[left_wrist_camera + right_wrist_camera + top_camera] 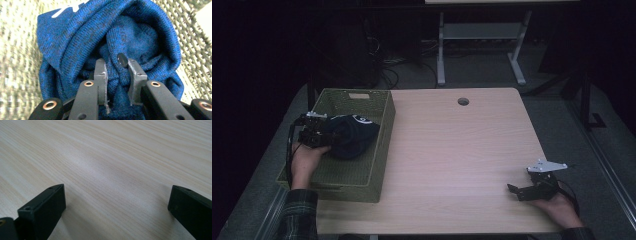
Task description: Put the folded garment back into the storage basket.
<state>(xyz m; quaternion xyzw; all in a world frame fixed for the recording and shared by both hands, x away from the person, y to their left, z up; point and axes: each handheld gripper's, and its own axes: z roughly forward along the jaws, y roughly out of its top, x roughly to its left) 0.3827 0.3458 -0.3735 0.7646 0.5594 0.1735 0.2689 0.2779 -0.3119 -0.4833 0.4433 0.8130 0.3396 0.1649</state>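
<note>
The left gripper, clamped on a blue knit hat, holds it at three o'clock inside the basket.

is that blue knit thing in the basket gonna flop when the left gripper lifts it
Probably floppy: the knit folds and bunches around the left gripper, which pinches one fold. It likely drapes and hangs. Probably light, with little slip on the textured weave, but it may snag the basket.

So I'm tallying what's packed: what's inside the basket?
A blue knit garment lies bunched in the basket, and the left gripper is shut on a fold of it. Bare woven floor shows nearer the person. Whatever lies beneath the garment is covered.
</note>
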